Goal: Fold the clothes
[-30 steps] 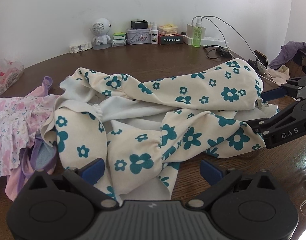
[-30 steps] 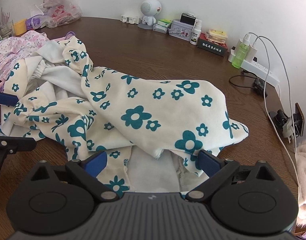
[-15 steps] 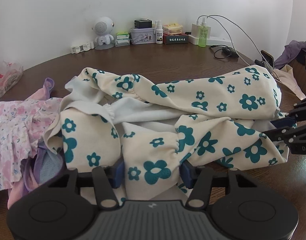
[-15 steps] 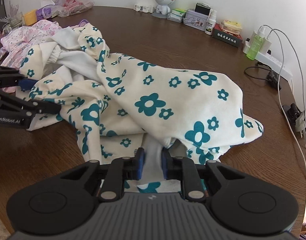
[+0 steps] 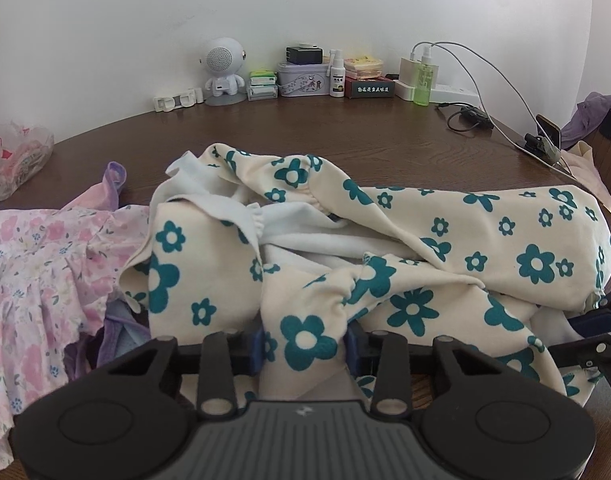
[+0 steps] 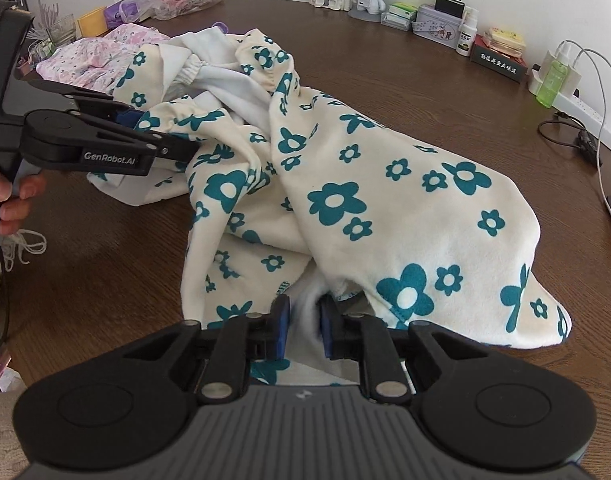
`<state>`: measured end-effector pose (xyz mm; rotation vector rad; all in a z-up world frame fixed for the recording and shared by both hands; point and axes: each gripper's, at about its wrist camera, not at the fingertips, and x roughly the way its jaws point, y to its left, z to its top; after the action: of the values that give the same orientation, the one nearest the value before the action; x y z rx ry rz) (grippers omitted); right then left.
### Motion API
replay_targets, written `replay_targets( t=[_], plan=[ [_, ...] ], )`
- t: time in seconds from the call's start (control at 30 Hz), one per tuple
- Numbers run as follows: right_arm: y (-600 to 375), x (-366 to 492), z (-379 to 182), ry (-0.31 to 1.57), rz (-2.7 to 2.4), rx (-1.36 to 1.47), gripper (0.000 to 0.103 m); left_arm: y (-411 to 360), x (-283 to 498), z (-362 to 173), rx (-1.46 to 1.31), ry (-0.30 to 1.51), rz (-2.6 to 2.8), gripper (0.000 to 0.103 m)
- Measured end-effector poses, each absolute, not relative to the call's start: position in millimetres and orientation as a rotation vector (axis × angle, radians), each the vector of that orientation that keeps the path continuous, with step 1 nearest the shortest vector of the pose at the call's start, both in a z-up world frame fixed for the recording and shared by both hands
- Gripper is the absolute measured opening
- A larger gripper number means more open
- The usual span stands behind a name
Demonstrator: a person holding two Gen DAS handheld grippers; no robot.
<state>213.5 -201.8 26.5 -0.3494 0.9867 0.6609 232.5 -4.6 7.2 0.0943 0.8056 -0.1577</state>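
Note:
A cream garment with teal flowers lies crumpled on the brown table; its white lining shows in the folds. My left gripper is shut on a bunched flowered fold at the garment's near edge. The same garment fills the right wrist view, where my right gripper is shut on a white lining edge under the flowered hem. The left gripper also appears there from the side, clamped on the garment's left part, held by a hand.
A pink floral garment lies left of the flowered one, a plastic bag beyond it. A white robot-shaped speaker, tins, bottles and a power strip with cables line the wall. More clothes hang off the right edge.
Both grippers went from open to shut on the garment, the left on a flowered fold, the right on the white lining. The cloth has bunched up and risen slightly between them.

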Motion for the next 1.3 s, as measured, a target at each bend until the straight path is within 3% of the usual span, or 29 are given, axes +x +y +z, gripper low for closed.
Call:
replay_targets(
  t=[0.13,0.3,0.4,0.43,0.57,0.83,0.93,1.0,1.03,1.07,1.13,1.3],
  plan=[
    [-199,208,32,1.004,0.686,-0.315,0.016,4,233,11,0.084,0.811,-0.141,0.032],
    [-204,202,51,0.953,0.68,-0.351,0.024,10,217,22,0.043,0.809,-0.152,0.039],
    [-208,200,60,0.922,0.647,-0.419,0.031,5,196,35,0.014,0.796,-0.221,0.058],
    [-209,199,63,0.909,0.635,-0.44,0.038,2,189,38,0.001,0.795,-0.247,0.064],
    [-207,199,71,0.857,0.6,-0.505,0.05,-20,178,38,-0.007,0.822,-0.319,0.078],
    [-207,190,80,0.767,0.59,-0.547,0.058,-66,177,23,-0.016,0.9,-0.404,0.08],
    [-204,194,70,0.765,0.57,-0.609,0.058,-76,185,16,-0.016,0.91,-0.388,0.077],
    [-202,200,59,0.769,0.551,-0.65,0.056,-81,190,12,-0.007,0.91,-0.372,0.064],
    [-202,203,54,0.774,0.549,-0.668,0.045,-84,192,10,0.032,0.906,-0.35,0.042],
    [-201,206,50,0.781,0.55,-0.672,0.023,-87,194,8,0.071,0.9,-0.329,0.019],
    [-202,212,49,0.791,0.554,-0.644,0.008,-85,193,9,0.128,0.869,-0.321,0.007],
    [-225,228,91,0.777,0.583,-0.399,0.005,-51,187,29,0.171,0.819,-0.304,0.004]
  ],
)
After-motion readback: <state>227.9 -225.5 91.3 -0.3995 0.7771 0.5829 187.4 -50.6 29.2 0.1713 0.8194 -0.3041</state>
